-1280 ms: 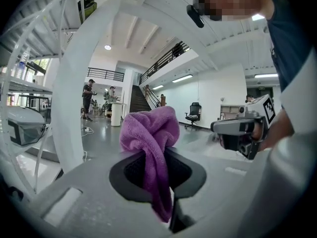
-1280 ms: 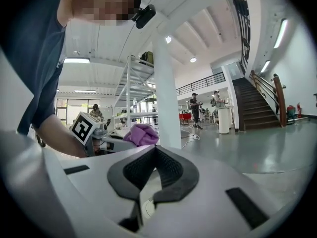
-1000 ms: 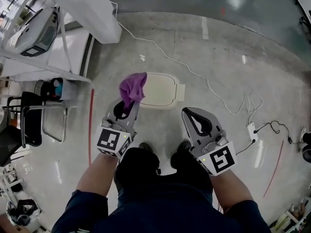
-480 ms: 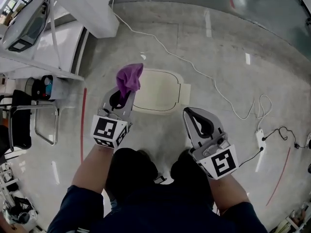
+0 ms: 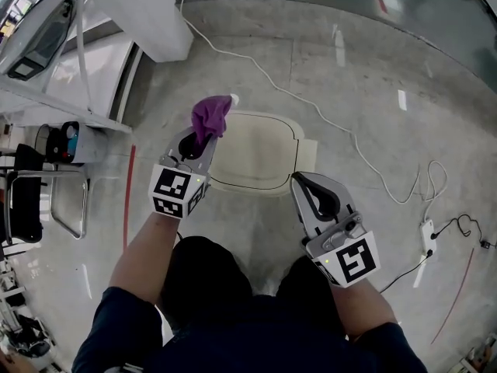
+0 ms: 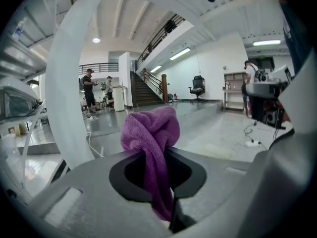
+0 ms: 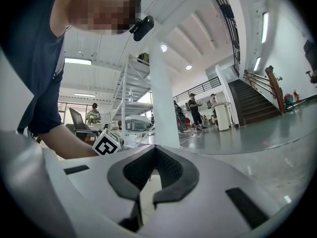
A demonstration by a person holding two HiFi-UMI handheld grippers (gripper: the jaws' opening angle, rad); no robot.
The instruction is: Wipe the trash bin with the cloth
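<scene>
From above, the trash bin (image 5: 256,154) is a cream, rounded-rectangle lid on the concrete floor just ahead of me. The purple cloth (image 5: 210,117) bunches out of my left gripper (image 5: 200,136), which is shut on it beside the bin's left rim. In the left gripper view the cloth (image 6: 151,133) hangs squeezed between the closed jaws of the left gripper (image 6: 158,155). My right gripper (image 5: 300,180) is held at the bin's near right corner, jaws shut and empty. In its own view the right gripper (image 7: 154,151) holds nothing, and the left gripper's marker cube (image 7: 106,144) shows at the left.
A white cable (image 5: 326,120) runs across the floor behind the bin to a power strip (image 5: 426,235) at the right. A white pillar (image 5: 136,10), a rack with an appliance (image 5: 43,29) and a metal chair frame (image 5: 54,200) stand at the left.
The view has moved forward, so the bin now lies nearer, between the two grippers. The left gripper with the cloth has come up against the bin's left rim.
</scene>
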